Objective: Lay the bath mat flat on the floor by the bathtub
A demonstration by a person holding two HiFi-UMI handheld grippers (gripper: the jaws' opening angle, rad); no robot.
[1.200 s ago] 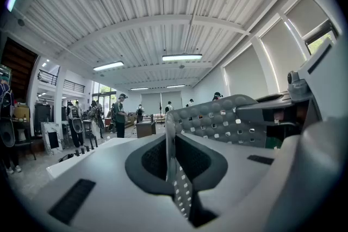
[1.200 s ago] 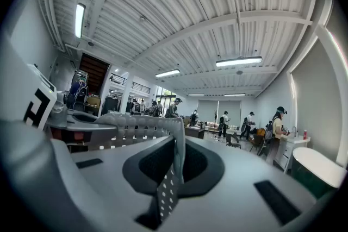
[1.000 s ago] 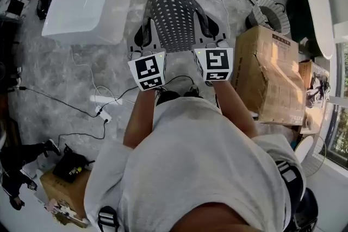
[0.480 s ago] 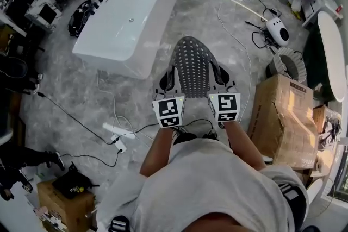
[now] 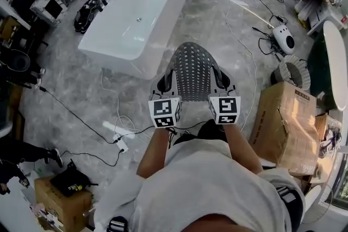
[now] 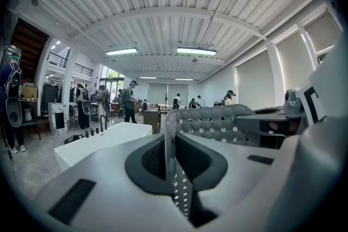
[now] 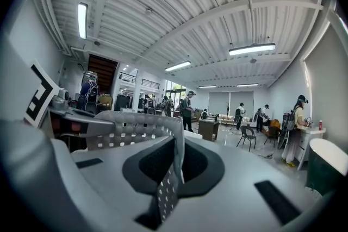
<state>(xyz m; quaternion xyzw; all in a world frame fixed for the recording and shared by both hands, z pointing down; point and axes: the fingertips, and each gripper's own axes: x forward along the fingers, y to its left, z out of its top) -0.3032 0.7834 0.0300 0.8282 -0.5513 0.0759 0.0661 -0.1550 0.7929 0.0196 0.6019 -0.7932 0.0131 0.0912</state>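
My left gripper (image 5: 165,84) has its jaws nearly closed, with only the thin edge of the bath mat (image 5: 191,70) between the pads. In the left gripper view the perforated grey sheet comes up on edge through the dark jaw pads, then folds over and runs off to the right. My right gripper (image 5: 222,80) is set the same way. Its jaws are drawn in to a narrow slit, and its own view shows the mat's edge clamped in the slit and the sheet bending away to the left. Each gripper has hold of nothing but the mat.

From the head view, the left gripper has the mat's near left corner and the right gripper has its near right corner. The mat is stretched between them, and its rounded far end points away from me. It is off the floor (image 5: 70,89), carried in front of my body, so it is not laid flat. The white bathtub (image 5: 138,16) lies to the far left. In this view the mat's far left edge comes just beside the tub's near right corner, but I cannot tell whether they touch. A cardboard box (image 5: 285,119) sits on the floor to the right, apart from the mat.
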